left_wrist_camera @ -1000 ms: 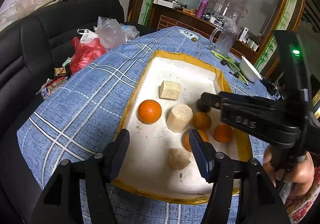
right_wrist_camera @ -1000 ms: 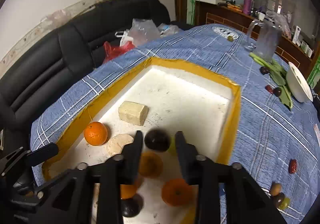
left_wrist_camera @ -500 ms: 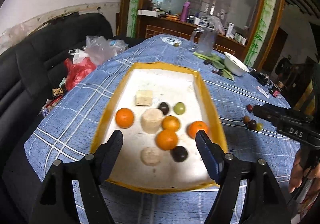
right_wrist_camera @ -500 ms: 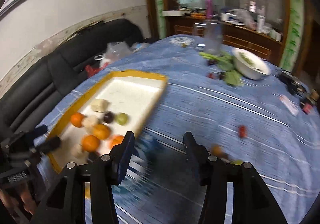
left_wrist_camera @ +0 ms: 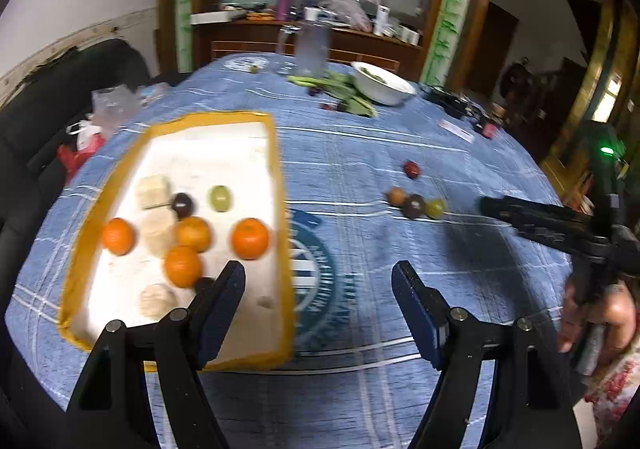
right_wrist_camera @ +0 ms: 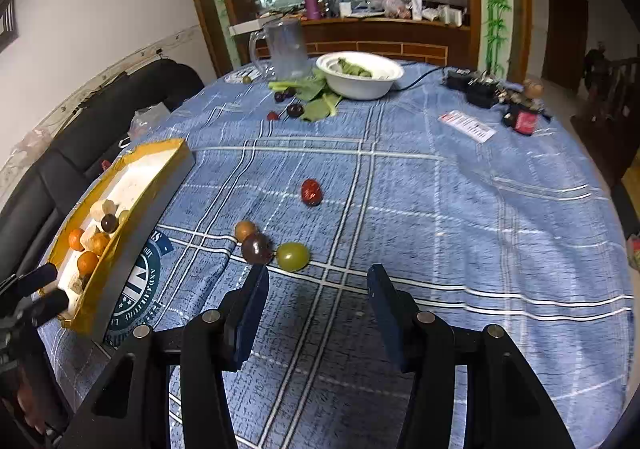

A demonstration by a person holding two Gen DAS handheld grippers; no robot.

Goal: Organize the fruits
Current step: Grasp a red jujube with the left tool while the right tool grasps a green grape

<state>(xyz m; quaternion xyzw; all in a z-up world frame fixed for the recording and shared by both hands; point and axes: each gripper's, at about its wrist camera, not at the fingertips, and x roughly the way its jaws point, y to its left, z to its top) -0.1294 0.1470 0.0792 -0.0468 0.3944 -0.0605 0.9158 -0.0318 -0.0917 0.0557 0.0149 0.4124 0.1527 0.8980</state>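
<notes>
Partly done: yellow-rimmed tray (left_wrist_camera: 280, 185) holds four oranges (left_wrist_camera: 250, 237), a dark plum (left_wrist_camera: 183, 205) and a green grape (left_wrist_camera: 220, 198); left gripper (left_wrist_camera: 318, 281) and right gripper (right_wrist_camera: 316, 289) both spread wide, empty; loose on the tablecloth (right_wrist_camera: 440, 209): green grape (right_wrist_camera: 293, 256), dark plum (right_wrist_camera: 256, 248), small brown fruit (right_wrist_camera: 245, 229), red date (right_wrist_camera: 311, 191), more by the white bowl (right_wrist_camera: 360, 75).

Legible text is scarce. A round dark-blue emblem (right_wrist_camera: 138, 285) printed on the blue checked tablecloth (right_wrist_camera: 440, 209) carries white lettering; in the right wrist view only fragments read, roughly "ANDA" along its rim and a large "N" at its centre, the rest being cut off by the tray. A white card (right_wrist_camera: 467, 125) with a red band bears print too small to read
</notes>
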